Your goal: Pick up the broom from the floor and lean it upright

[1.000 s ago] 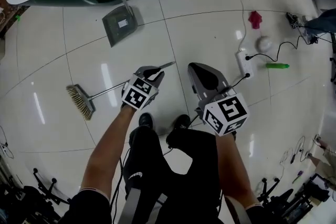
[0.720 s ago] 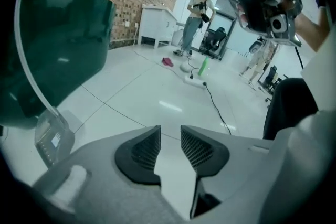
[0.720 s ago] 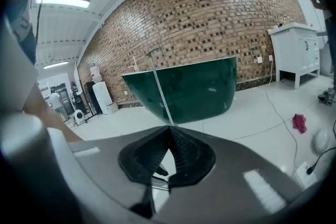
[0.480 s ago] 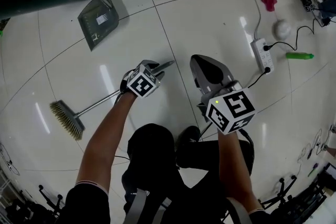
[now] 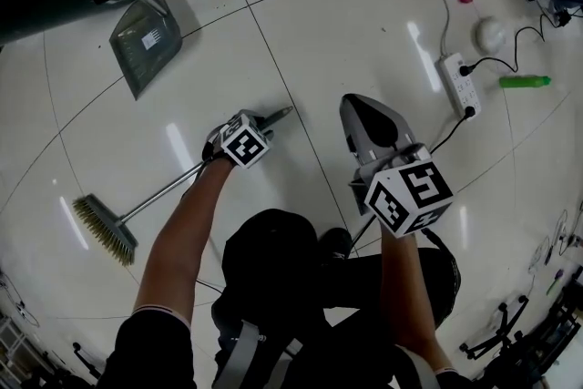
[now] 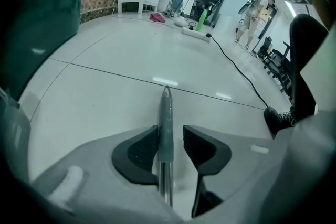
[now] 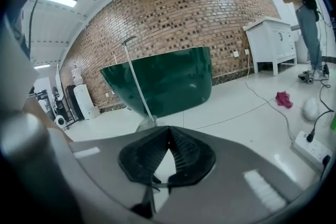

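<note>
Broom (image 5: 157,198): flat on the floor (image 5: 301,41), well out from the tub-side edge. The brush head is off to the person's left and the handle tip points toward mid-floor.

Risk, grip point: the catch is lining up right at the handle's tip. All that length and the brush head would hang off the pads as a lever, so I'd expect it to swivel or slide through on the lift.

Risk, off-centre: the handle sits close along one pad, with a gap at the other. A lopsided close could roll it away across the glossy tile.

Risk, the lean: the floor is slick, so a broom foot set too shallow could skate out and drop again.

Left gripper (image 6: 171,134): down at the floor and jaws spread wide. They have just been opening, with the handle tip between them, and no squeeze on it yet.

Right gripper (image 7: 168,130): jaw tips pressed together with nothing between them. It is held off the floor and faces the green tub (image 7: 163,81), so it has no part in the catch right now.
</note>
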Motion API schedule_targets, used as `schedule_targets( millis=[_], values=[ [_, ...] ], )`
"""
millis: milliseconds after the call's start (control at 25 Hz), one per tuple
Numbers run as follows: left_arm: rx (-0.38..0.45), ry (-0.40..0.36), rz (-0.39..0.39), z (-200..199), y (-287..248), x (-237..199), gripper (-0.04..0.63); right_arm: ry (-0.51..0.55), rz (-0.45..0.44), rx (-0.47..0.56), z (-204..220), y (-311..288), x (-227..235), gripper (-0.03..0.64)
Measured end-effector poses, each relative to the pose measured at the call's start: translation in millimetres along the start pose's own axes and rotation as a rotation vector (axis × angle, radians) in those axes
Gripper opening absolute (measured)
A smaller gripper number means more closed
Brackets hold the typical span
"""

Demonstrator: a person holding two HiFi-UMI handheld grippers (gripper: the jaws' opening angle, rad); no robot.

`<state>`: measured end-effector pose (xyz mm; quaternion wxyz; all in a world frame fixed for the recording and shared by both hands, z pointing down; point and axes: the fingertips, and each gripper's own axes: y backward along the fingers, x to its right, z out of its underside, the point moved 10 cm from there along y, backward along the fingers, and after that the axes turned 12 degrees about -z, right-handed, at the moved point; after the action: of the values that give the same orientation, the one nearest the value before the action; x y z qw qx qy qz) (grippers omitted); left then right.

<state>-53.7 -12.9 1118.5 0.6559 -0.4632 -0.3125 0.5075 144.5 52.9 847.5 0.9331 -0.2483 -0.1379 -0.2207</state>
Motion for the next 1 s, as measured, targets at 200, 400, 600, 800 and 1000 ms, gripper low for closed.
schedule_targets(
  millis=[200, 400, 600, 800, 1000],
  values=[
    [-0.015, 0.003, -0.032, 2, -7, 0, 0.149, -0.017, 0.012, 0.023, 3, 6, 2, 0.003],
    [-0.031, -0.009, -0.052, 0, -6, -2, 0.096, -0.016, 0.006, 0.04, 2, 9, 2, 0.003],
    [0.067, 0.021, -0.106, -15, 37, -16, 0.094, -0.035, -0.016, 0.093, -10, 8, 2, 0.003],
    [0.195, 0.059, -0.143, -40, 114, -29, 0.092, -0.04, -0.055, 0.084, -37, 16, -16, 0.003],
    [0.294, 0.074, -0.186, -75, 223, -29, 0.091, -0.046, -0.08, 0.055, -94, 45, -48, 0.003]
  ],
)
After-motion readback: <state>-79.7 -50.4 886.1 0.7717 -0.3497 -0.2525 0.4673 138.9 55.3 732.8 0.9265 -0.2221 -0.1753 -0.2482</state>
